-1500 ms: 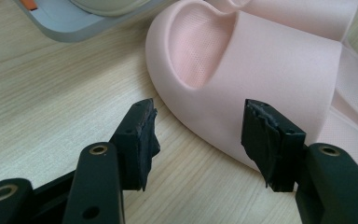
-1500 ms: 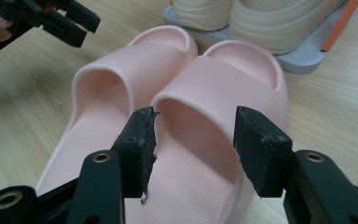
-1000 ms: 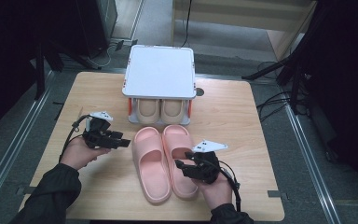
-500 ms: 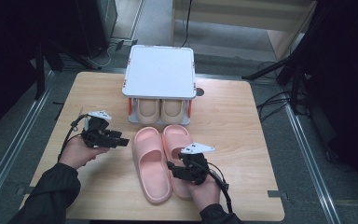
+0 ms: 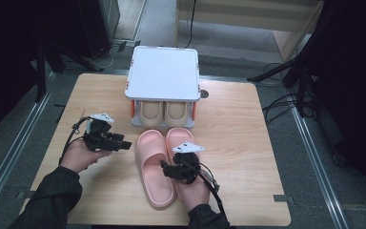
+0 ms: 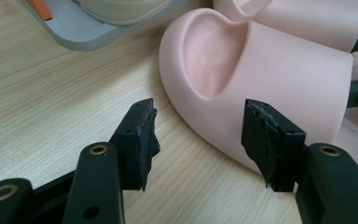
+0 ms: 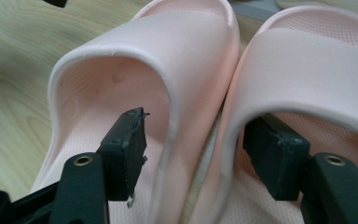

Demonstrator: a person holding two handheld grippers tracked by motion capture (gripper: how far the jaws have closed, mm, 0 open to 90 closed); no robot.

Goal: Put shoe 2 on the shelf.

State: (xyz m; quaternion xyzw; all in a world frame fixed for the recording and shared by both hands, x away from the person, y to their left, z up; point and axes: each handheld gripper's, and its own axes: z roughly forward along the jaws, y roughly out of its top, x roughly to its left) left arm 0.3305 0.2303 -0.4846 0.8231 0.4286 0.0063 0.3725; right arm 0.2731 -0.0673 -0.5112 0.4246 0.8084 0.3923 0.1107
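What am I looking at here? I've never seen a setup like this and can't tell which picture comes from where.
A person sits at a wooden table and holds a hand-held two-jaw tool in each hand. There is no robot arm. The high view comes from a fixed camera above the table. The other two pictures come from small cameras that ride on the tools and look along their black jaws.

On the table lie two pink slippers side by side. Behind them stands a white shoe rack with a beige pair inside.

The left gripper stands open beside the toe of one pink slipper and holds nothing. The right gripper has just been opening; its jaws straddle the two slippers' inner edges, one jaw inside each slipper, and the pads do not press on them.
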